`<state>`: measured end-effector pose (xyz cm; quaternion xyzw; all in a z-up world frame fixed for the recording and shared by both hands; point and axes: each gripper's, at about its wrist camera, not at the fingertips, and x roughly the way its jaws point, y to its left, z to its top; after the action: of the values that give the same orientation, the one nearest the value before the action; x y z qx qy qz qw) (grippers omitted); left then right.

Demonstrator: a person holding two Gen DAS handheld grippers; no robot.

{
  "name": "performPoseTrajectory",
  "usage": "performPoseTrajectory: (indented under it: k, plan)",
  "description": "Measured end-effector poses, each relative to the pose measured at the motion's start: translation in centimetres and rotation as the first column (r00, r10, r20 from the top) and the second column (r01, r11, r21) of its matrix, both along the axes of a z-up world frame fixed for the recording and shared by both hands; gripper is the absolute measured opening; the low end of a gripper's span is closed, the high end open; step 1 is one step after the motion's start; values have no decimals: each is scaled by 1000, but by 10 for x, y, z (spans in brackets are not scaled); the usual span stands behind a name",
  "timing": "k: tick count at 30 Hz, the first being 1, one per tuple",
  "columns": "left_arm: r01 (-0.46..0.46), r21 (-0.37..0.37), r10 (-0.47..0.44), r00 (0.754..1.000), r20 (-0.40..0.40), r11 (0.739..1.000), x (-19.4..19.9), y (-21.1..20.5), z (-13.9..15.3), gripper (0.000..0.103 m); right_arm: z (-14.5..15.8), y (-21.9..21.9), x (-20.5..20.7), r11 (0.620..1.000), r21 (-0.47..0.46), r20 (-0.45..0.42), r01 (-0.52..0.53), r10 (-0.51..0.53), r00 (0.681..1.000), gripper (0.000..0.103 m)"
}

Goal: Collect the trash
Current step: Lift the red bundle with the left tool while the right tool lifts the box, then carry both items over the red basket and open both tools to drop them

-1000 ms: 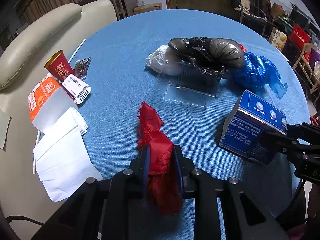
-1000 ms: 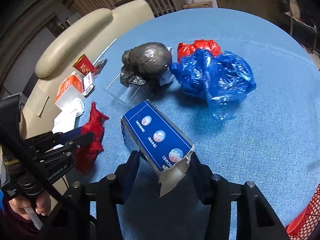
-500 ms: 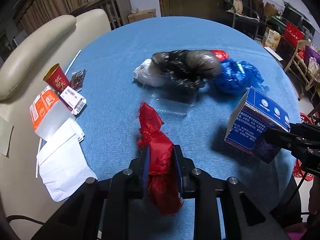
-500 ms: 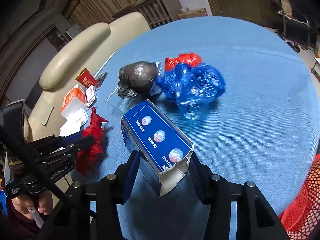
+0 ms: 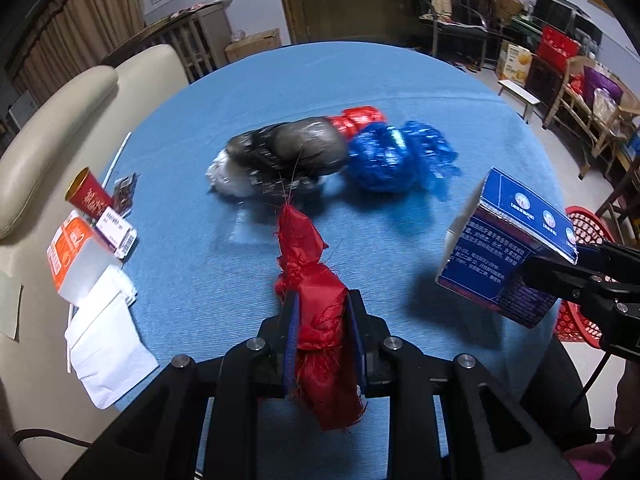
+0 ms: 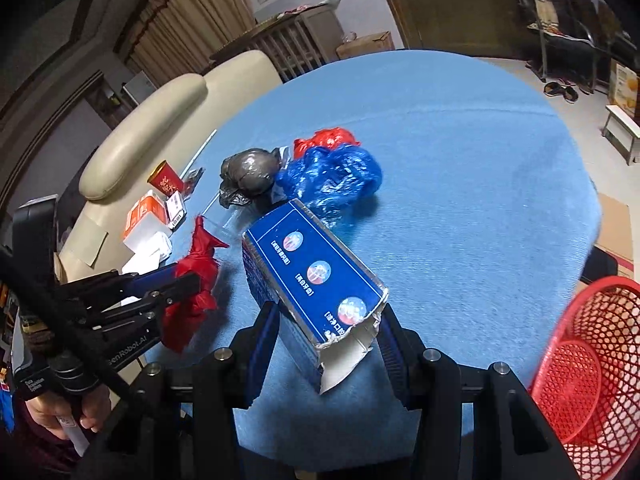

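The left gripper (image 5: 322,334) clenches a crumpled red plastic bag (image 5: 316,292), the right gripper (image 6: 326,334) a torn blue cardboard carton (image 6: 312,280), both lifted off the blue worktop (image 6: 460,184). The carton, probably held only at its torn end, could slip short of the red mesh basket (image 6: 580,360).

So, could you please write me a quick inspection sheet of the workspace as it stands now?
Surface: round table under a blue cloth.
Job's things: red rag in left gripper; torn blue carton in right gripper; both lifted off the cloth.
Clutter: black bag, blue bag, red bag, red paper cup, orange-white box, white napkins.
Grippers: both shut on their loads.
Cables: black cable by the right gripper.
Surroundings: red mesh basket beside the table, cream sofa.
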<state>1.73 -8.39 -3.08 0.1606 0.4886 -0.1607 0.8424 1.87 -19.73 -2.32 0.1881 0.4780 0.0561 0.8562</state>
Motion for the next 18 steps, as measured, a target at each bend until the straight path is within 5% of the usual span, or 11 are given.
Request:
performPoseTrajectory:
  k: [18]
  plan:
    - [123,15,-123,992,-6,992,-30,-69,6,25,10,-53,-53,994,-18,27,111,-111,993,52]
